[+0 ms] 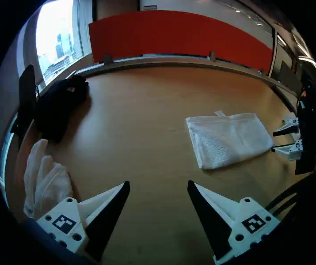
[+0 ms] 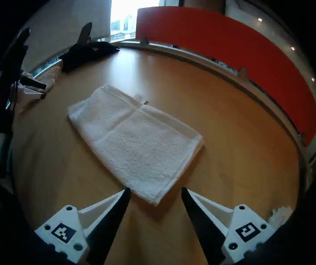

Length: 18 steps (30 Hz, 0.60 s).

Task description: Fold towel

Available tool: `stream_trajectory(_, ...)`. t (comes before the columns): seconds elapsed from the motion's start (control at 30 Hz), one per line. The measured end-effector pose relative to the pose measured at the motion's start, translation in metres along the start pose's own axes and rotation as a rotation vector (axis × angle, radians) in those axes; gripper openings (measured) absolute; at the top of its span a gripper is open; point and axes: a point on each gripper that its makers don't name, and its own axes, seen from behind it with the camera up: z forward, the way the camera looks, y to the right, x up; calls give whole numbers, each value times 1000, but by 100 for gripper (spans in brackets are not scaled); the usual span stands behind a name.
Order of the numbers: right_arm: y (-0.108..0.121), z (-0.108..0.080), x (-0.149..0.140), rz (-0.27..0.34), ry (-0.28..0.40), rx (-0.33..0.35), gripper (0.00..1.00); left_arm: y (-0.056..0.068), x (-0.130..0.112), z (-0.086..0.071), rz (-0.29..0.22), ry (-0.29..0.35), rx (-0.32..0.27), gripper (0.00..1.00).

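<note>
Approach step: your right gripper (image 2: 155,191) and left gripper (image 1: 158,183) stand wide, empty. Next, pinch the towel (image 2: 135,141) by its near corner.

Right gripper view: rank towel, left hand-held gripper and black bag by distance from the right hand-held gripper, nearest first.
From the right hand-held gripper:
1. towel: directly ahead, with its near corner between the open fingers.
2. left hand-held gripper: far left, past the towel.
3. bag: back left, by the window.
</note>
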Motion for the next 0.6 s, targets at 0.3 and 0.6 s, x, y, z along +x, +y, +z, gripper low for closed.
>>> stream_trajectory(0.3,-4,-1,-7,-3,-25,41,59,-2,-8,-9,-23,-4,-4,97)
stream_trajectory(0.6,-2,-1,-13,-10,-45,63,47,-9,-9,-13,-33,-1,1,97)
